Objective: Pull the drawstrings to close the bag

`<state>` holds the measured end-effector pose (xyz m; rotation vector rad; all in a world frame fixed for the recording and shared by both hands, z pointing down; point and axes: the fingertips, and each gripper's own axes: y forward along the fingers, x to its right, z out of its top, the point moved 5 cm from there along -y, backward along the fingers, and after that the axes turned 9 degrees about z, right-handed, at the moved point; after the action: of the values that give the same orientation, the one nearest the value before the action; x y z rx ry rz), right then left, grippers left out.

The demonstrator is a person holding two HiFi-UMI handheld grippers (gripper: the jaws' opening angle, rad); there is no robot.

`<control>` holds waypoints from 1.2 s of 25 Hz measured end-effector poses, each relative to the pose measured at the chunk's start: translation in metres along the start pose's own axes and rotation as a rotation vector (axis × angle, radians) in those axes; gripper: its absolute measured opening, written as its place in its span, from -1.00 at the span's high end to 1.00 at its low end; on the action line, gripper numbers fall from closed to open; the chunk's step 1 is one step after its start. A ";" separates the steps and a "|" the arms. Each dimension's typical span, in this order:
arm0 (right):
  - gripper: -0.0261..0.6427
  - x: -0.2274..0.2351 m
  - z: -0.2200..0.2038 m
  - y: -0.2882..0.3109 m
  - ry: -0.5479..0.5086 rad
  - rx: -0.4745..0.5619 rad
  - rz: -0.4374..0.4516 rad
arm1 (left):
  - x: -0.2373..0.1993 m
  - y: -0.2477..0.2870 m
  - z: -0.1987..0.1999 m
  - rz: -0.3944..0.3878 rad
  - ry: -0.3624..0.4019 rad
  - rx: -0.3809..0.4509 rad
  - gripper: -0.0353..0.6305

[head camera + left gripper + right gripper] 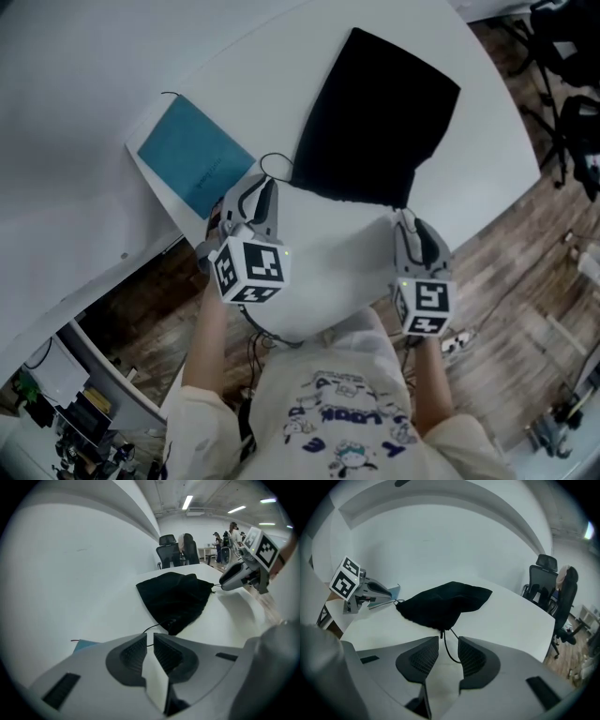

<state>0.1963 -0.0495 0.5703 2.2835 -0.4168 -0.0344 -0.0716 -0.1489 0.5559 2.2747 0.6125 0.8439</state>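
My left gripper (150, 636) sat barely parted, empty; right gripper (448, 640) released, straddling the thin black drawstring (446, 649). Risk: closing off-line would nip the black fabric bag (375, 122) instead.

Nothing really readable here tbh: the blue booklet (195, 156) has one tiny printed line, the shirt (352, 427) some lettering, both too blurry.

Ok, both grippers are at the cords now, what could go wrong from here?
First, the left gripper: jaws only a slit apart, left cord at their tips, so they may close beside it. Second, the right gripper: open jaws straddle the right cord close to the bag and could pinch fabric too.
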 end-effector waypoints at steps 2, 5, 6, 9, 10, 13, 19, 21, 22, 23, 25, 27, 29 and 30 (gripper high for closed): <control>0.59 0.001 -0.001 0.001 0.000 -0.016 0.010 | 0.003 0.003 -0.001 -0.055 0.045 -0.013 0.67; 0.59 0.003 -0.003 0.003 -0.001 -0.026 0.021 | 0.006 0.007 -0.001 -0.114 0.104 -0.034 0.50; 0.59 0.003 -0.004 0.002 0.002 -0.030 0.026 | 0.007 0.008 -0.001 -0.123 0.123 -0.037 0.48; 0.59 0.003 -0.005 0.001 0.012 -0.040 0.043 | 0.008 0.011 -0.001 -0.160 0.203 -0.046 0.45; 0.59 0.003 -0.006 0.000 0.015 -0.043 0.043 | 0.008 0.013 -0.001 -0.179 0.236 -0.046 0.44; 0.59 0.005 -0.008 0.000 0.015 -0.050 0.045 | 0.009 0.019 0.002 -0.233 0.315 -0.060 0.43; 0.59 0.007 -0.012 0.002 0.022 -0.063 0.054 | 0.008 0.028 0.003 -0.304 0.330 -0.126 0.44; 0.59 0.007 -0.013 0.004 0.025 -0.070 0.057 | 0.010 0.028 0.002 -0.331 0.299 -0.143 0.48; 0.59 0.006 -0.014 0.005 0.027 -0.073 0.060 | 0.013 0.027 0.001 -0.348 0.287 -0.151 0.56; 0.60 0.006 -0.014 0.005 0.029 -0.075 0.062 | 0.016 0.027 -0.001 -0.363 0.281 -0.158 0.70; 0.60 0.006 -0.014 0.006 0.034 -0.076 0.068 | 0.021 0.025 -0.001 -0.360 0.280 -0.170 0.87; 0.65 0.007 -0.014 0.006 0.044 -0.071 0.078 | 0.023 0.025 -0.001 -0.335 0.263 -0.187 0.87; 0.68 0.006 -0.015 0.006 0.055 -0.069 0.082 | 0.024 0.025 -0.001 -0.319 0.207 -0.219 0.88; 0.77 0.006 -0.016 0.006 0.059 -0.068 0.079 | 0.024 0.025 -0.001 -0.315 0.173 -0.236 0.88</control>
<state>0.2026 -0.0439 0.5858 2.1936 -0.4673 0.0580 -0.0511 -0.1510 0.5833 1.8464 0.8732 0.9073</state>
